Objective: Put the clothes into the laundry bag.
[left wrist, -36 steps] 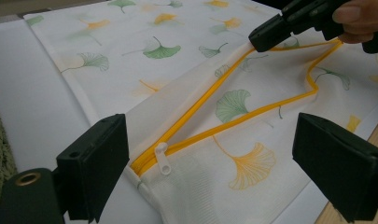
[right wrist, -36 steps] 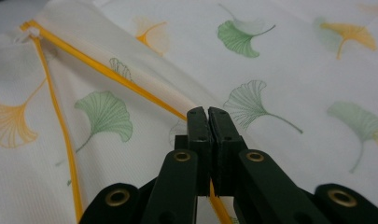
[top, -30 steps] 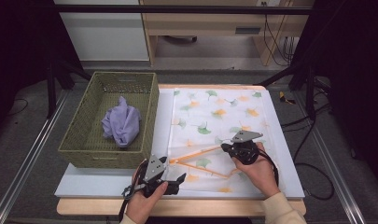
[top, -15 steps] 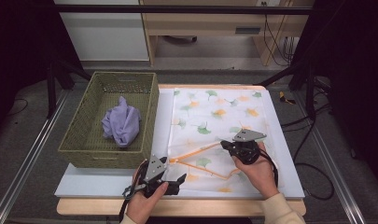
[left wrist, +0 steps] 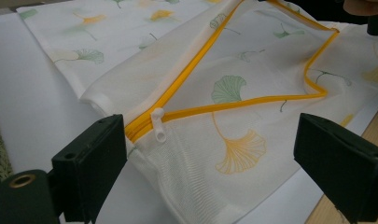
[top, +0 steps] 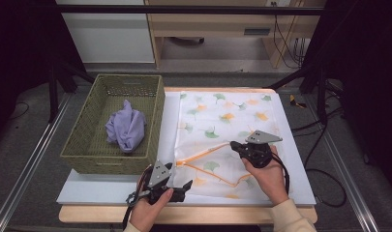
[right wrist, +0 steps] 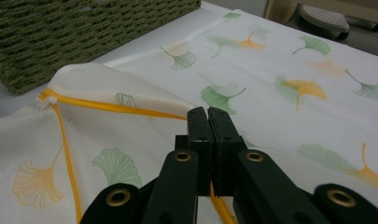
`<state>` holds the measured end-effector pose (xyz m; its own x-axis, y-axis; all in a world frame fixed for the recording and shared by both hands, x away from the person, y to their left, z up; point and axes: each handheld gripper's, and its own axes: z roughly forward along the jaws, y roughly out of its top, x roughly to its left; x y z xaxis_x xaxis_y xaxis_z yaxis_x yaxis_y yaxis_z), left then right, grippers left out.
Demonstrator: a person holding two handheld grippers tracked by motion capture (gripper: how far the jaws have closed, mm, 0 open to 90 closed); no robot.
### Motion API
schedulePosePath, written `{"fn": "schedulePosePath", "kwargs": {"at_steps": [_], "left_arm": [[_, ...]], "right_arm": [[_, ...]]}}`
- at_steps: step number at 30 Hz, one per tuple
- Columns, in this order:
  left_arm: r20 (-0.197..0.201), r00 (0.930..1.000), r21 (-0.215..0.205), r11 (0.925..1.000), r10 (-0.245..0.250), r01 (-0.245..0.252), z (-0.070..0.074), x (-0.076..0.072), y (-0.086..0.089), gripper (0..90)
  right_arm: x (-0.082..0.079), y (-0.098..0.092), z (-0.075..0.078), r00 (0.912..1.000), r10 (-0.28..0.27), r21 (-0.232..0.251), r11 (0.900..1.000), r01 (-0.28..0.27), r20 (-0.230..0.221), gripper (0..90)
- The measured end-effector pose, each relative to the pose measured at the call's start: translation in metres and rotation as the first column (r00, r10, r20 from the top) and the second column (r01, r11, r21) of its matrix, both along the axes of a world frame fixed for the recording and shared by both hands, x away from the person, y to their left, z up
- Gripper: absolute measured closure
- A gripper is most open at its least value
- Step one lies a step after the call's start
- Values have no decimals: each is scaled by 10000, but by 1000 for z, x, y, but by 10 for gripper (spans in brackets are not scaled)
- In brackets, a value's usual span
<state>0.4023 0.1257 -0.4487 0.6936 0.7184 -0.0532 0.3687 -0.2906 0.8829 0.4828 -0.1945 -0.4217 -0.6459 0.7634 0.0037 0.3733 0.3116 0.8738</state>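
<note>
A white mesh laundry bag (top: 222,121) printed with ginkgo leaves lies flat on the white table. Its orange zipper (top: 203,155) stands open at the near end. My right gripper (top: 234,146) is shut on the upper zipper edge and holds that flap raised; in the right gripper view the jaws (right wrist: 208,116) are pressed together over the orange tape. My left gripper (top: 184,186) stands open at the bag's near left corner. In the left gripper view the white zipper pull (left wrist: 158,130) lies just inside the left jaw, untouched, between the wide jaws (left wrist: 210,158).
A green woven basket (top: 87,150) with a crumpled lilac cloth (top: 126,128) in it stands left of the bag, and its wall (right wrist: 60,32) is close behind the raised flap. The table's wooden front edge (top: 208,215) runs just below both hands.
</note>
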Motion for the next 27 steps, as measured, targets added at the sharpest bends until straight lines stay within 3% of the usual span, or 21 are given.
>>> {"fn": "schedulePosePath", "kwargs": {"at_steps": [9, 10, 13, 19, 23, 25, 27], "left_arm": [[40, 10000, 117, 9999, 13, -13, 6, -4, 1, 81], [0, 10000, 66, 10000, 45, -45, 6, -4, 1, 81], [-63, 10000, -1, 10000, -71, 71, 8, -3, 1, 81], [2, 9998, -295, 9994, -201, 201, 16, -4, 2, 81], [29, 9998, -350, 9992, -206, 207, 28, -3, 6, 81], [1, 9997, -122, 9997, -226, 226, 41, 1, 8, 73], [44, 9999, -246, 9997, -92, 93, 51, 4, 12, 68]], "right_arm": [[-4, -4, -1, 9999, -117, 299, 9995, 116, 25, 889], [-6, -6, -1, 9999, -161, 551, 9984, 160, 4, 889], [-6, -8, -2, 9998, -192, 723, 9972, 196, -60, 889], [-5, -8, -3, 9995, -313, 800, 9963, 319, -79, 889], [-5, -8, -4, 9994, -334, 739, 9967, 335, -29, 889], [-5, -8, -4, 9995, -325, 761, 9966, 329, -55, 889], [-4, -8, -4, 9995, -307, 784, 9964, 310, -47, 888]]}}
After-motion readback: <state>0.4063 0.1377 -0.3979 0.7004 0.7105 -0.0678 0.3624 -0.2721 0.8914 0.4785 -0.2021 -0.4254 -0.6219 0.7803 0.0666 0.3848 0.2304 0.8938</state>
